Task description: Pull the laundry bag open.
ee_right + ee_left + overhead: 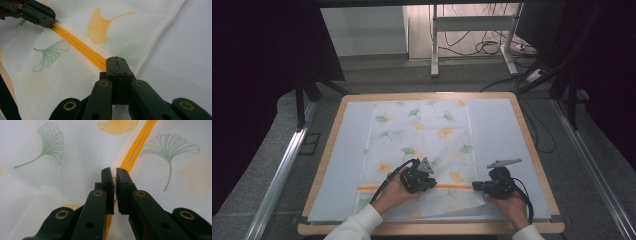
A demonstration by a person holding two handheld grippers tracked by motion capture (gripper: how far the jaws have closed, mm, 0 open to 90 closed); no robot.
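The left tool (115, 173) has its jaws drawn almost together over the orange zipper (136, 150), with what looks like the small metal pull caught in the thin gap between them; whether the pads truly pinch it I cannot tell for certain. That narrow stance suits a tiny tab: a wider one would have nothing to bite on. In the high view this left tool (428, 181) sits partway along the zipper line, so my guess is that the slider is being run along the track.

The right tool (117, 62) is fully closed on the zipper's end, near the bag's right edge. Its likely job is to anchor: holding that end taut keeps the thin fabric from bunching as the slider travels. In the high view the right tool (477, 186) meets the orange line at its right end.

The thing worked on is a white mesh bag (422, 135) printed with green and yellow ginkgo leaves, lying flat on a pale sheet (502, 130) in the middle of the counter (532, 145), zipper nearest the person
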